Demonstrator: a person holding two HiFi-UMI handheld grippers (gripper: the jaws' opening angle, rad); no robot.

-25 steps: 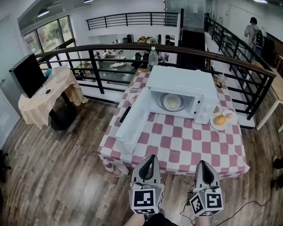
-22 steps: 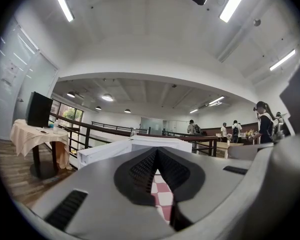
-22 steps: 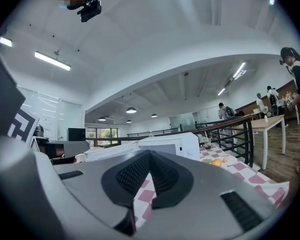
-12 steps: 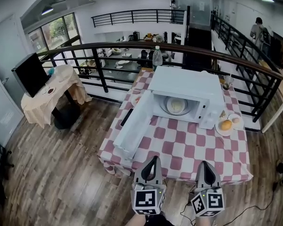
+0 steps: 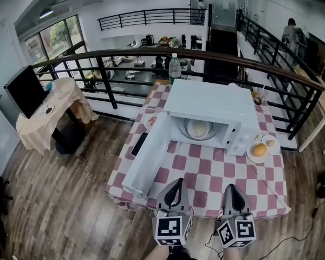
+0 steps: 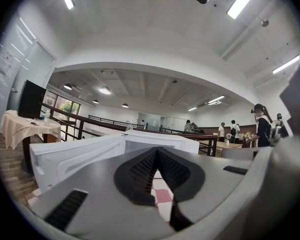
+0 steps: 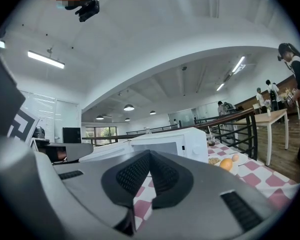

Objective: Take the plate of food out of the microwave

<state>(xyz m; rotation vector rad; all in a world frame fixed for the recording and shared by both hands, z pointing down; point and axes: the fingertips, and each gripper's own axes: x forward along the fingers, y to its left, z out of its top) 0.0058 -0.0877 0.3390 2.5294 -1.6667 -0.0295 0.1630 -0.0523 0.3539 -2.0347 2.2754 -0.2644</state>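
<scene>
A white microwave (image 5: 208,104) stands on the red-and-white checked table (image 5: 206,172). Its door (image 5: 149,156) hangs wide open toward the left front. Inside, on the turntable, sits the plate of food (image 5: 199,129). My left gripper (image 5: 176,182) and right gripper (image 5: 231,188) are side by side at the table's near edge, both shut and empty, well short of the microwave. The left gripper view looks along shut jaws (image 6: 157,154) at the door (image 6: 80,156). Past its own shut jaws (image 7: 150,156), the right gripper view shows the microwave (image 7: 175,141).
A second plate with an orange (image 5: 260,150) lies right of the microwave. Behind the microwave stand a water bottle (image 5: 175,66) and a cup with a straw (image 5: 258,96). A black flat object (image 5: 139,143) lies left of the door. A dark railing (image 5: 151,56) runs behind the table.
The table and microwave have drawn closer in the head view. Both grippers have moved forward to the table's near edge and stay shut.
</scene>
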